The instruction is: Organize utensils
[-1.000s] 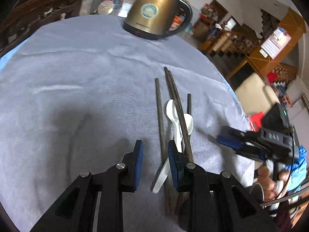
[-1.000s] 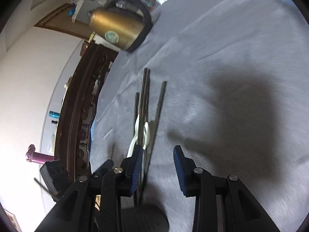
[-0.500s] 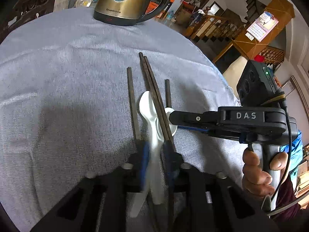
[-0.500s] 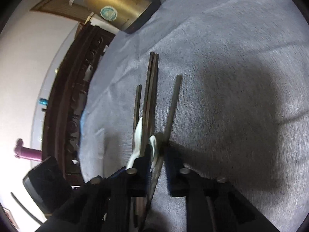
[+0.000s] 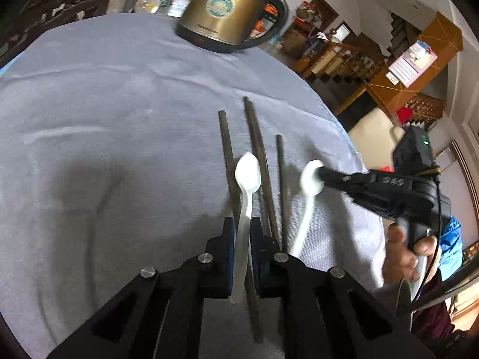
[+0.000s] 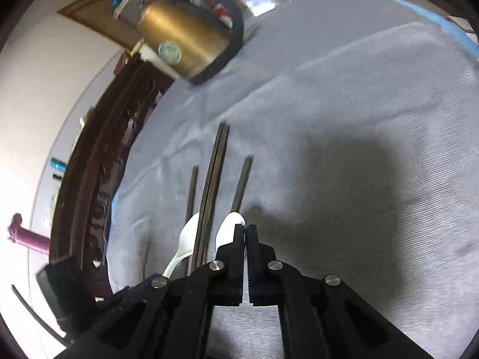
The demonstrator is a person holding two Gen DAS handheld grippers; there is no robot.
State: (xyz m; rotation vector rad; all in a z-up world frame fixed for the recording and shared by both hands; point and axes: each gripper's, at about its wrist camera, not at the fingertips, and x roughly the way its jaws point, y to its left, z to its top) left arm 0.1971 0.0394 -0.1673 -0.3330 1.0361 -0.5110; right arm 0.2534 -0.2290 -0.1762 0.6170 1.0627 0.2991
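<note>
Several dark chopsticks lie side by side on the grey cloth. My left gripper is shut on the handle of a white plastic spoon, raised a little off the cloth. My right gripper comes in from the right and is shut on the bowl of a second white spoon, lifted beside the chopsticks. In the right wrist view the right gripper pinches that spoon's bowl; the other spoon and the chopsticks lie to its left.
A gold electric kettle stands at the table's far edge, also in the right wrist view. The table's rounded edge drops off to the right. A dark carved wooden cabinet stands beyond the table.
Both grippers closed on the two white spoons and lifted them apart. The right gripper's spoon moved right, clear of the chopsticks. The left spoon rose with its gripper.
</note>
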